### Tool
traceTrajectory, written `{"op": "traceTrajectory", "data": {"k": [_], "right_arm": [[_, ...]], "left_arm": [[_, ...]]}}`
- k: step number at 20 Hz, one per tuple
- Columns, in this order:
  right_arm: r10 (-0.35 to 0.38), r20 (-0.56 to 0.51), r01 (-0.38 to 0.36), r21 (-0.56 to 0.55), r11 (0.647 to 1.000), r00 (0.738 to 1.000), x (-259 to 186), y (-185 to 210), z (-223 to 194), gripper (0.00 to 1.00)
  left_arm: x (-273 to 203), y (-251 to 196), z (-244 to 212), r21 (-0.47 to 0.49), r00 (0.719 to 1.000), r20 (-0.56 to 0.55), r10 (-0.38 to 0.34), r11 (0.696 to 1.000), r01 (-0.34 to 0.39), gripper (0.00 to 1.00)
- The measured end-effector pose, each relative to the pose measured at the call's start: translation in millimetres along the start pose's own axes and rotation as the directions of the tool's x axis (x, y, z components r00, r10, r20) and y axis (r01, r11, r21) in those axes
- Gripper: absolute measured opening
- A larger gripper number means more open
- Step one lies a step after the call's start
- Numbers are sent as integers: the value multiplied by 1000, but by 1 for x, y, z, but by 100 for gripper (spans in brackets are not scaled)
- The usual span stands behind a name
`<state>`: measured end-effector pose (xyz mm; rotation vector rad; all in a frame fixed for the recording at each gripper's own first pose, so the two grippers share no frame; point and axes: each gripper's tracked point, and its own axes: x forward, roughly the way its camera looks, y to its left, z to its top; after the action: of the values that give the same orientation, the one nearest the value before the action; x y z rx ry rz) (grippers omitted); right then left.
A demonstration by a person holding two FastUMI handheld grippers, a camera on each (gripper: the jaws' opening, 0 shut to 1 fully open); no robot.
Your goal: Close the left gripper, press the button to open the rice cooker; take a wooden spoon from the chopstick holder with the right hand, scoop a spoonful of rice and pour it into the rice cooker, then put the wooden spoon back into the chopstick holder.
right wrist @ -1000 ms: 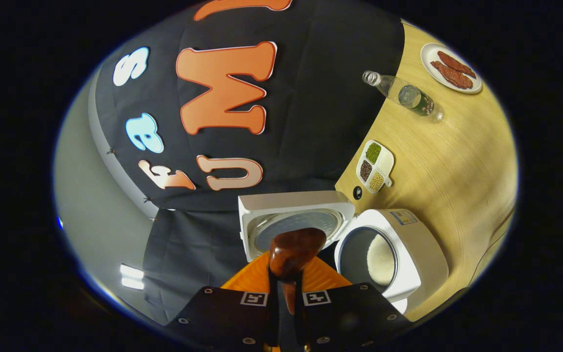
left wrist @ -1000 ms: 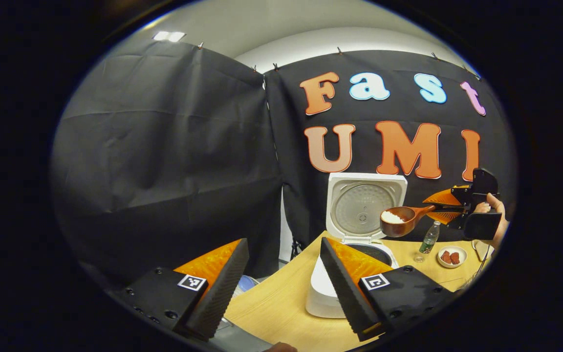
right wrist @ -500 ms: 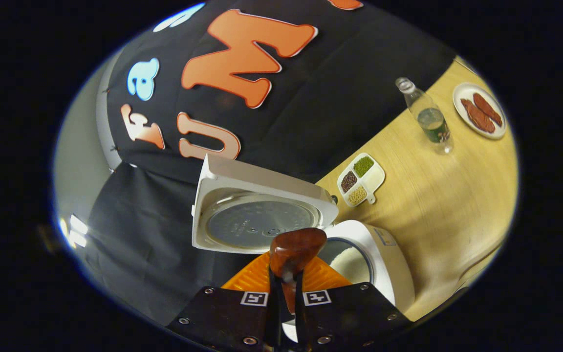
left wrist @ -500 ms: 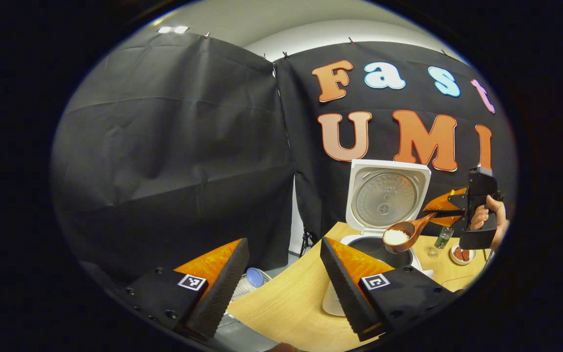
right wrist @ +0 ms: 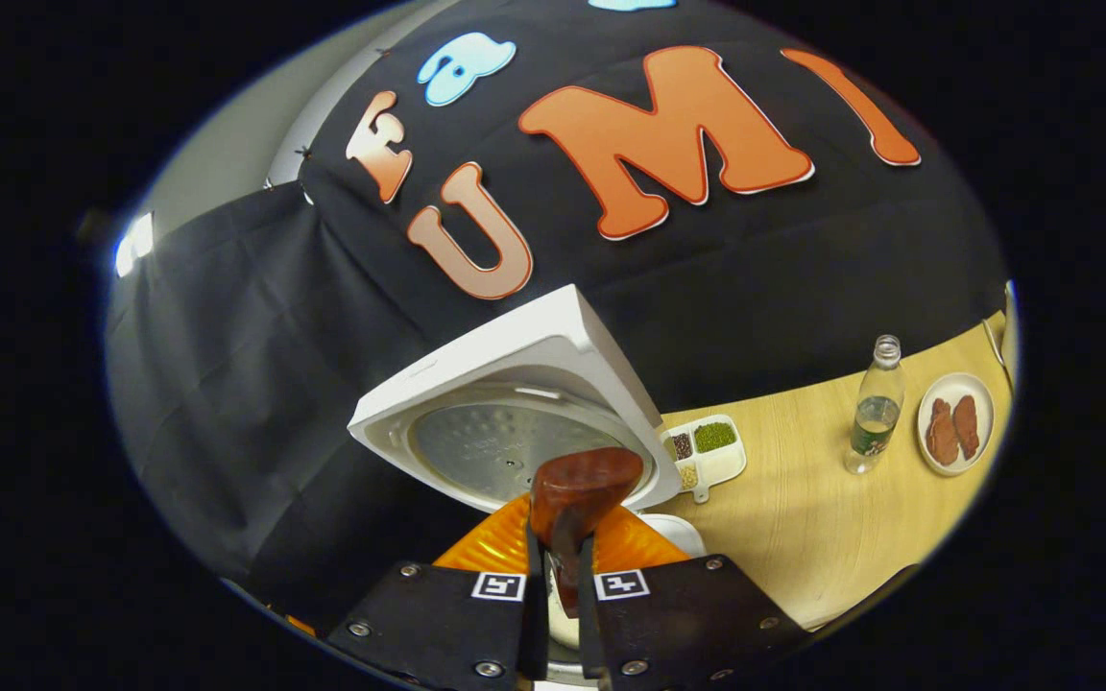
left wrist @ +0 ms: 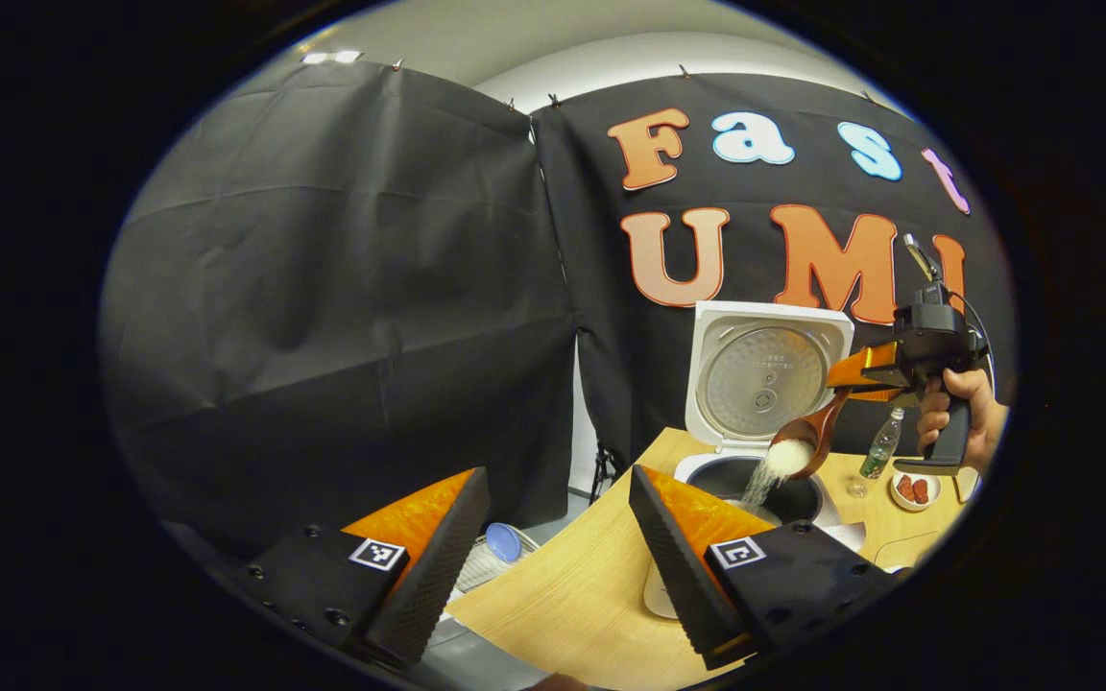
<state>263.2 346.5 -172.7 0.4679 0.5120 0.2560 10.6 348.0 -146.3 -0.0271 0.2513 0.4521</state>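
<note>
Rice pours off my tipped wooden spoon into the open rice cooker. My right gripper pinches the handle; my left gripper gapes above the table edge, probably touching nothing.

1. I count one rice cooker, its lid standing open, near the back edge of the table.
2. One wooden spoon is in my right gripper; I have two grippers, the other is my left gripper.
3. One bottle stands toward the right edge of the table.
4. One round plate is beside it, with two reddish pieces on it.
5. One divided dish is just beside the cooker; I see three filled compartments.
6. One hand holds the right gripper.
</note>
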Motion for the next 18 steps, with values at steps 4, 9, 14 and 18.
{"op": "traceTrajectory", "data": {"k": [4, 9, 14, 18], "right_arm": [[-18, 19, 19, -75, 997, 1000, 2, 4, -5, 12], [-6, 37, 14, -241, 970, 999, 7, 16, -8, 12], [55, 92, -11, -420, 908, 994, -7, 40, -7, 12], [118, 122, -40, -504, 862, 985, -17, 60, -4, 12]], "left_arm": [[1, 6, -1, -10, 1000, 5, 9, 1000, -9, 96], [6, 0, -5, -3, 1000, -11, -4, 1000, 4, 99], [8, -6, -3, 22, 1000, -4, -18, 1000, 18, 99], [8, -5, -9, 9, 1000, -19, -15, 1000, 15, 96]]}}
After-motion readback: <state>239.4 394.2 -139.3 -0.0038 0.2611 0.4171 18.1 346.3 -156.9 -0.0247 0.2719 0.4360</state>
